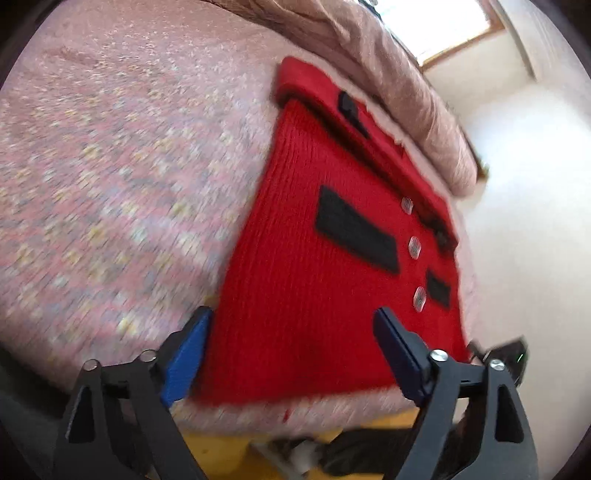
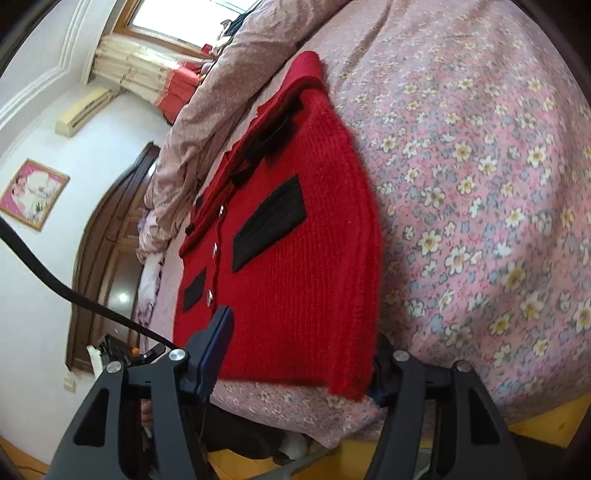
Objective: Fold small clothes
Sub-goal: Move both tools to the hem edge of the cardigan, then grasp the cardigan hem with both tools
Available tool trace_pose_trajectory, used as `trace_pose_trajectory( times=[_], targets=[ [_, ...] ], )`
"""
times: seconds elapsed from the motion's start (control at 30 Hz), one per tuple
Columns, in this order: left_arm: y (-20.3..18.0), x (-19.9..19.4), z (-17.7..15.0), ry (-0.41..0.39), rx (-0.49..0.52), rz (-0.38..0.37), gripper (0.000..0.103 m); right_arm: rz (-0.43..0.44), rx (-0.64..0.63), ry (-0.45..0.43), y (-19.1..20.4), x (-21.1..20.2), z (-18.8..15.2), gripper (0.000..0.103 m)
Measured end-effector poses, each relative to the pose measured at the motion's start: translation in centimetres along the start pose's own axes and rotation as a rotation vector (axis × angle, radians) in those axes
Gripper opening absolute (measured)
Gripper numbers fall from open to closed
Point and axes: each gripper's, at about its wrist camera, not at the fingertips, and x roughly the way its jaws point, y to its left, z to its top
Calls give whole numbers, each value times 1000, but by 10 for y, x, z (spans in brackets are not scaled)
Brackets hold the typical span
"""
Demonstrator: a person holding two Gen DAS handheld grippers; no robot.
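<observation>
A small red knitted cardigan [image 1: 295,280] with black pocket patches and silver buttons lies flat on the bed near its front edge. It also shows in the right wrist view [image 2: 295,277]. My left gripper [image 1: 291,339] is open, its blue fingers spread over the cardigan's near hem. My right gripper [image 2: 303,347] is open, its left finger [image 2: 218,343] over the hem by the buttons. Its right finger is partly hidden under the hem's corner. Neither holds the cloth.
The bed has a pink flowered sheet [image 2: 480,184]. A rolled pink quilt [image 1: 406,74] lies along the far side beyond the cardigan. A yellow wooden bed frame [image 2: 546,424] runs below the near edge. A dark wooden door [image 2: 107,258] and a window [image 2: 177,18] stand behind.
</observation>
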Motion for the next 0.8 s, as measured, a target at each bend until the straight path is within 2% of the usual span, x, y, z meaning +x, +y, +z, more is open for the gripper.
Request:
trace_pose_trajectory(
  times=[0.07,0.17,0.23,0.37,0.5,0.6,0.7,0.77,0.8],
  targets=[
    [0,5,10,-31,-34,-26,88,5,17,-14,-1,2,3,61],
    [0,5,9,-29,-44,-40,88,6,27,-23,-2,2,6,58],
    [4,0,-1,-1,-63,-72,88,0,26,-21,-2,1,6,53],
    [9,-3,-28,27,-144,-153,88,10,44,-26,-11,-7,4,52],
    [-6,2,-26,15,-84,-104,88,5,45,-29,-15,-9,3,52],
    [-5,3,-18,-10,-110,-118,88,1,41,-32,-12,-8,2,51],
    [7,0,-14,-24,-188,-161,83,-1,59,-49,-13,-10,0,41],
    [11,-1,-13,-31,-211,-157,75,-12,75,-51,-15,-9,-1,30],
    [12,-2,-12,-34,-205,-140,61,-35,82,-48,-16,-9,-1,21]
  ],
)
